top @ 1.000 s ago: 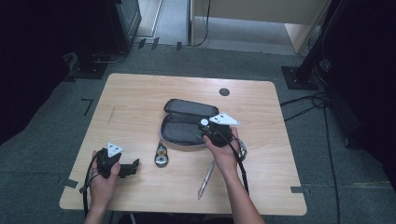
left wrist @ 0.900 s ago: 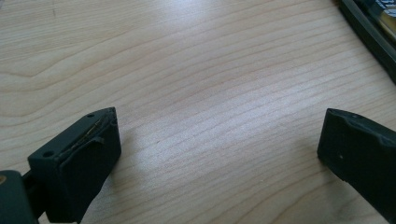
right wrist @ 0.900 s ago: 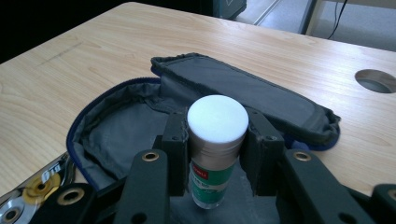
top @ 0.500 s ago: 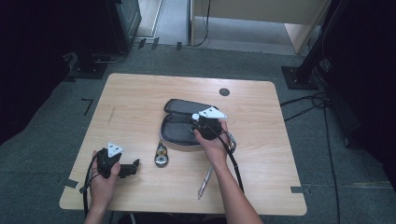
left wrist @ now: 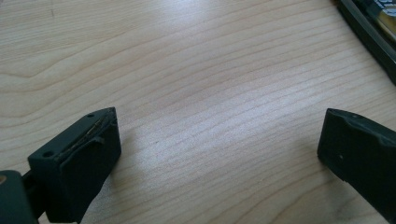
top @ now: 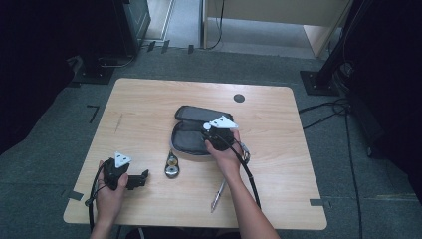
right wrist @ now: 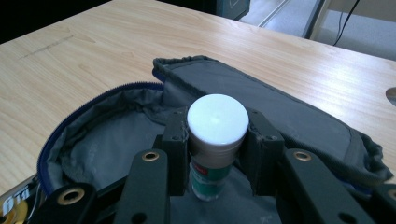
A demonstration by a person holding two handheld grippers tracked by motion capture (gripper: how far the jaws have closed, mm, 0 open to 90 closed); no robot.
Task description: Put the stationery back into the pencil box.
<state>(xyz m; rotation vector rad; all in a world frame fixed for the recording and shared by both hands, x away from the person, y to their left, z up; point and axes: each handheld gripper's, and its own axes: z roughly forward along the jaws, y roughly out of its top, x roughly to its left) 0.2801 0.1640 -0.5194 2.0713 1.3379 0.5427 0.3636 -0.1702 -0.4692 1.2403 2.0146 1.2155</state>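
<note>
A light wooden desk [top: 149, 104] with rounded corners stands on grey floor [top: 45, 164]. On it lie an opened dark zip pouch [top: 191, 137] near the middle, a small round metal object [top: 172, 165] just before it, and a pen [top: 218, 195] towards the near edge. A dark round spot [top: 239, 98] marks its far side.

The right gripper [right wrist: 217, 154] clamps a white-capped bottle [right wrist: 215, 140] between its jaws, over the open grey pouch [right wrist: 116, 135] lying beneath and beyond them.
</note>
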